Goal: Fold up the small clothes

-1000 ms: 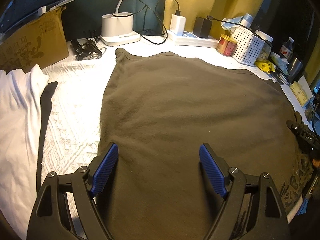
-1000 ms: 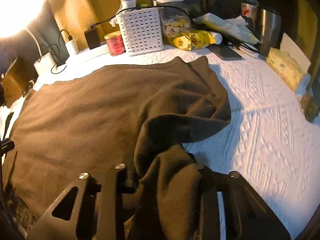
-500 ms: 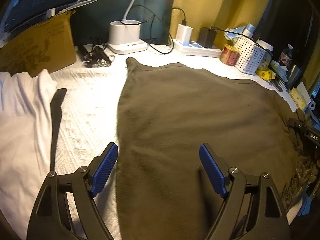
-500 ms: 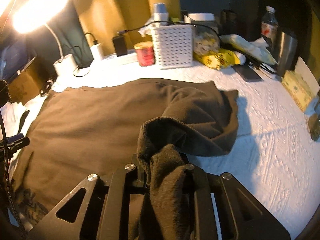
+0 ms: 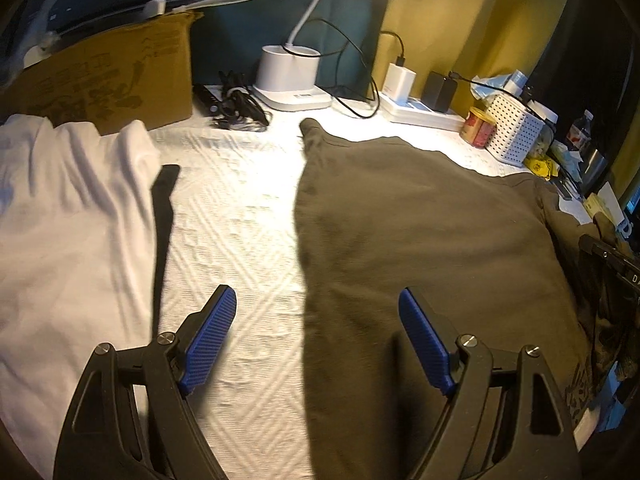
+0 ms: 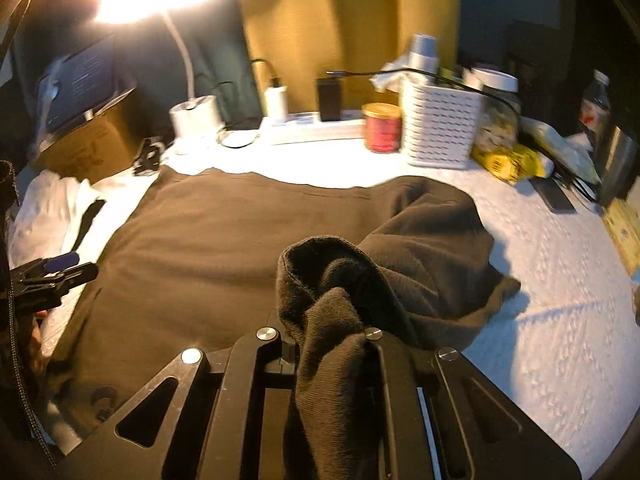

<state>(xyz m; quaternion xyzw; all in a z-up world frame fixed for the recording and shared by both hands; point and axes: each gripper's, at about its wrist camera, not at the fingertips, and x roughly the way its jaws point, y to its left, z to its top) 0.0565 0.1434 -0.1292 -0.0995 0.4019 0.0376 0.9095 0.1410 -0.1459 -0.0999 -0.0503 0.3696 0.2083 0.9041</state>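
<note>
Sleeve [image 6: 340, 320] higher now, farther over garment [image 6: 224, 240]

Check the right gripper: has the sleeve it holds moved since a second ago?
Yes. The right gripper has carried the brown sleeve leftward over the shirt, away from the white basket.

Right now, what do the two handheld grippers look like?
The left gripper has a black angular frame with triangular cutouts, silver screw heads, and blue ribbed pads on its fingers. The right gripper shows the same black frame and silver screws; its pads are hidden by fabric.
</note>
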